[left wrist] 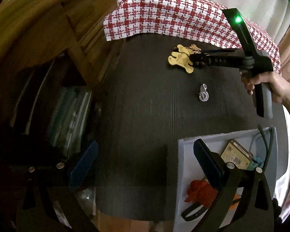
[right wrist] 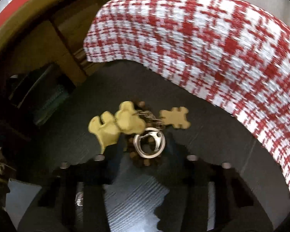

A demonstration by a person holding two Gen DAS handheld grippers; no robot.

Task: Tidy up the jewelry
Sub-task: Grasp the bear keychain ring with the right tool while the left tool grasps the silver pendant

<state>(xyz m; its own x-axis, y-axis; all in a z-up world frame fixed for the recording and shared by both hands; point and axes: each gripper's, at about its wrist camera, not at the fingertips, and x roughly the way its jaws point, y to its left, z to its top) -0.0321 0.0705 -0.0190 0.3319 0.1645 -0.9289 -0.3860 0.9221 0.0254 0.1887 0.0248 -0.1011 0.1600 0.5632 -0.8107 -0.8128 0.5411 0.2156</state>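
A bunch of tan wooden charms on a silver ring lies at the far side of the dark table. In the right wrist view the charms and the ring sit between my right gripper's dark fingers, which stand close on either side of the ring; whether they grip it is unclear. The right gripper shows in the left wrist view at the charms. A small silver piece lies mid-table. My left gripper is open and empty above the near table edge.
A red-and-white checked cloth covers the table's far edge. A white box at the near right holds a red flower piece, a gold card and black straps. Wooden shelves with books stand at the left.
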